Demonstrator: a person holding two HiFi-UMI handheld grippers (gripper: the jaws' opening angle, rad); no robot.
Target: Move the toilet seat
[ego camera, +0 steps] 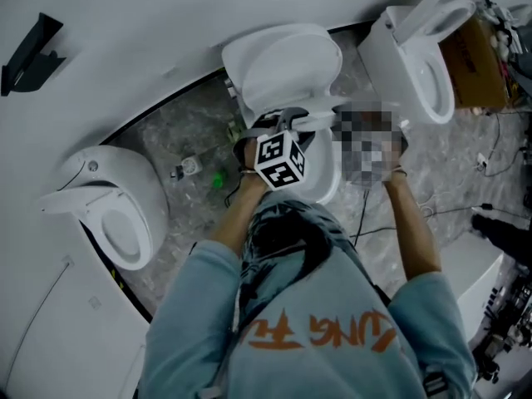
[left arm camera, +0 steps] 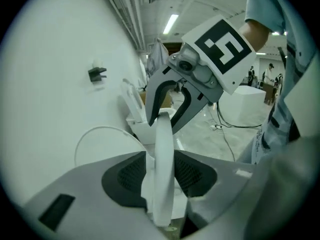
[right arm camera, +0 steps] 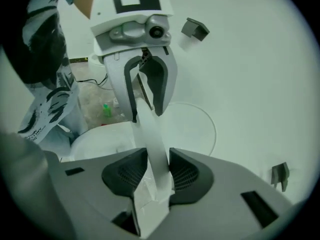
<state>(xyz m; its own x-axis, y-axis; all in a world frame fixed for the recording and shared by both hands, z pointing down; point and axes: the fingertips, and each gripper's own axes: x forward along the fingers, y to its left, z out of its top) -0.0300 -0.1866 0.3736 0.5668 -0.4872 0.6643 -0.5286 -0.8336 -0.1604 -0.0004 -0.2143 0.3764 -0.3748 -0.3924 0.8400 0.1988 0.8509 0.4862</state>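
Here the toilet (ego camera: 324, 183) sits straight below both grippers, its lid (ego camera: 283, 61) up beyond them, and the seat (left arm camera: 163, 134) stands on edge between the two. The left gripper (left arm camera: 161, 181) is partly closed, with the seat's rim pinched between its pads. The right gripper (right arm camera: 156, 176), facing it, is clamped on the same rim. That rim looks smooth, thin and curved, so an uneven pull from one side could twist it out of a grip and let it drop onto the bowl or strain the hinge. Beyond the grippers rises a plain white wall (ego camera: 150, 23), and under them the floor (ego camera: 166, 131) is grey, mottled and glossy. A second toilet (ego camera: 112, 214) stands off the left gripper's side and a third toilet (ego camera: 420, 52) off the right's, with cables (ego camera: 453, 214) there too.
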